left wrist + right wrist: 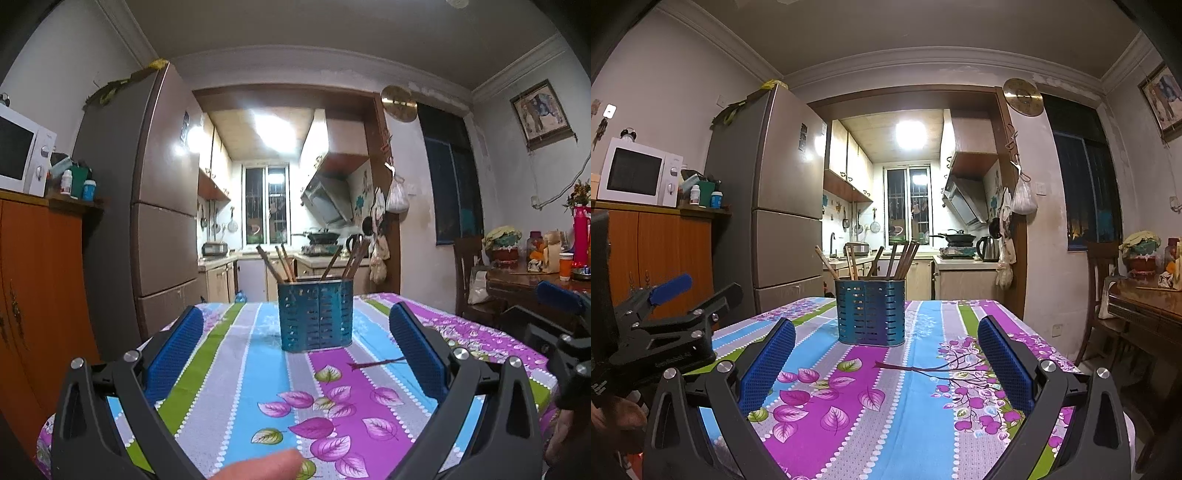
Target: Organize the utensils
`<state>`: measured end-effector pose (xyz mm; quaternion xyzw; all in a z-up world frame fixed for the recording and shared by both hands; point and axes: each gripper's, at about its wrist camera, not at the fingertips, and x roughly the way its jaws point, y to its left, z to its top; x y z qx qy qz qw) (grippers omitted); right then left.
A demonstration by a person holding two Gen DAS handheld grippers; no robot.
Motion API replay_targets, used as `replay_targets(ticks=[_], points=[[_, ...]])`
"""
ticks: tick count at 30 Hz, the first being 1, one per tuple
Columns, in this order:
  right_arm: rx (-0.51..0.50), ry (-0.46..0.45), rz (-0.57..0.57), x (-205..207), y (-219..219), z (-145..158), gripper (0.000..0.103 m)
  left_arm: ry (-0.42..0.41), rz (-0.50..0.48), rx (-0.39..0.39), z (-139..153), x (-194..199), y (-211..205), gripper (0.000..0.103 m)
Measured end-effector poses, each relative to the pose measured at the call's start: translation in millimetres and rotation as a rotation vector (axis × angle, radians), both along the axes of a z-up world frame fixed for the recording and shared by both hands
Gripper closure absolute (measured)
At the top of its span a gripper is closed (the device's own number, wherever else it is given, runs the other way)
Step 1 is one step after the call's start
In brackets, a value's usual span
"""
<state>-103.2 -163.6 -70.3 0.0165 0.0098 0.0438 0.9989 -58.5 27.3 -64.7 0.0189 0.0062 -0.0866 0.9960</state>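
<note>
A blue perforated metal utensil holder [316, 315] stands upright on the striped flowered tablecloth [236, 376], holding several brown wooden chopsticks [284, 267]. It also shows in the right wrist view [870, 312], with the chopsticks [899, 260] leaning in it. My left gripper [295, 343] is open and empty, some way in front of the holder. My right gripper [886, 350] is open and empty, also in front of the holder. The other gripper shows at the right edge of the left wrist view [561, 317] and at the left edge of the right wrist view [665, 328].
A fridge [783, 206] and an orange cabinet [665, 251] with a microwave [639, 171] stand to the left. A dark wooden table [1145, 299] and a chair [1097, 295] stand to the right. The kitchen lies behind the table.
</note>
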Motion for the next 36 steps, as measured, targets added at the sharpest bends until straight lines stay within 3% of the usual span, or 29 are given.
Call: replay_targets(ticks=[9,16,28,33,36], points=[[0.000,0.025,0.004,9,-1,-1,0.004,0.038,0.022,0.011,0,11,0,0.006],[-0.020,0.101,-0.011,28,-8,0,0.004,0.128,0.044,0.025,1,31,3,0.006],[-0.020,0.381,-0.040,99,-41,2,0.004,0.302,0.083,0.067,0,71,22,0.006],[-0.052,0.507,-0.064,136,-64,-5,0.004,0.413,0.064,0.111,-4,96,34,0.006],[-0.046,0.629,-0.081,168,-88,-19,0.004,0.541,0.013,0.131,-9,122,51,0.005]])
